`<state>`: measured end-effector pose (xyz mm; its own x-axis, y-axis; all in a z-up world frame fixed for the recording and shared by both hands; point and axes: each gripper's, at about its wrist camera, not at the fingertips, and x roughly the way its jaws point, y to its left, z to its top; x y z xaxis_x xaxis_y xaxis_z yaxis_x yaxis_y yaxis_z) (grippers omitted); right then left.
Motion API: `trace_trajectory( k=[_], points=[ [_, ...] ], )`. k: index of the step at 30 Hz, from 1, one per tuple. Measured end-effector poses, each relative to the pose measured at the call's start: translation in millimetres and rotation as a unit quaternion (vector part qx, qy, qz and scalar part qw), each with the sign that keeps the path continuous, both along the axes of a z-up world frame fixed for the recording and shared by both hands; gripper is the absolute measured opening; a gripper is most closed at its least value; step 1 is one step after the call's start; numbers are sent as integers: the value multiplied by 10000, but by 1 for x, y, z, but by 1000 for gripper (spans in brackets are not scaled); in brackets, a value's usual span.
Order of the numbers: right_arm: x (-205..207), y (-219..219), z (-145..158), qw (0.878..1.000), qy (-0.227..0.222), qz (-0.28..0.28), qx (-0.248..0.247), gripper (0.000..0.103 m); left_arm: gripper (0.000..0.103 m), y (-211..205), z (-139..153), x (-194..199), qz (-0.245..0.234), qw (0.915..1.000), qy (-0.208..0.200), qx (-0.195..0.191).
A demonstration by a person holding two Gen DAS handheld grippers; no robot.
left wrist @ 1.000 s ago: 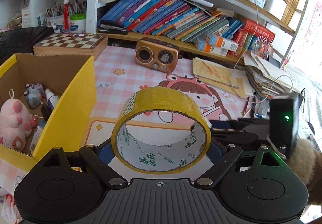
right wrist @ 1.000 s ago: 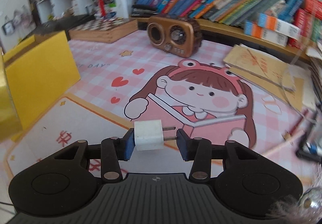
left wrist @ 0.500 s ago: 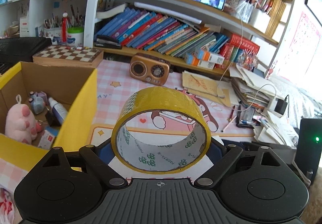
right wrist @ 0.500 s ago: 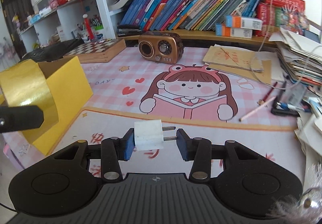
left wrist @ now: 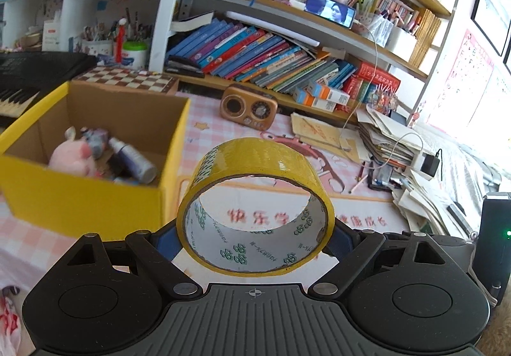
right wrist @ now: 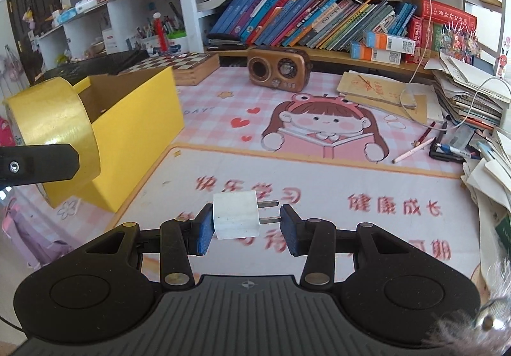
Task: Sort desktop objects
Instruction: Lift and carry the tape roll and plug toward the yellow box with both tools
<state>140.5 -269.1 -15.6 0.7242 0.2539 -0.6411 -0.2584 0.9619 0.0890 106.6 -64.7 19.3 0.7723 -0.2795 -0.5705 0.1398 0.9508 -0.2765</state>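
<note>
Sitting at about ten o'clock in the left wrist view, a yellow cardboard box (left wrist: 95, 196) stands open-topped on the pink desk mat (left wrist: 351, 212), with a pink plush toy (left wrist: 75, 158) and a small bottle (left wrist: 134, 161) inside. At six o'clock, the left gripper (left wrist: 254, 239) grasps a yellow tape roll (left wrist: 255, 170) by its sides, raised above the mat just right of the box's near corner. In the right wrist view, that roll (right wrist: 54, 129) hangs at nine o'clock beside the box's (right wrist: 140, 113) rim. At six o'clock, the right gripper (right wrist: 246, 226) clenches a white plug adapter (right wrist: 235, 214), prongs against the right pad. Bare mat (right wrist: 319, 177) spreads from centre towards three o'clock, ending at loose pencils (right wrist: 415, 150) and stacked papers (right wrist: 472, 100).
</note>
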Motion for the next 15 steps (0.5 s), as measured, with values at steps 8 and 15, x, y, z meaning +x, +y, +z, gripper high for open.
trace_trajectory(
  k=[8, 15],
  points=[
    [-47, 52, -4, 9996, 62, 255, -65, 41, 91, 50, -9, -44, 218, 9996, 173, -52],
    [-78, 95, -7, 9988, 50, 485, -40, 41, 91, 83, -12, -78, 354, 9991, 249, -3]
  ],
)
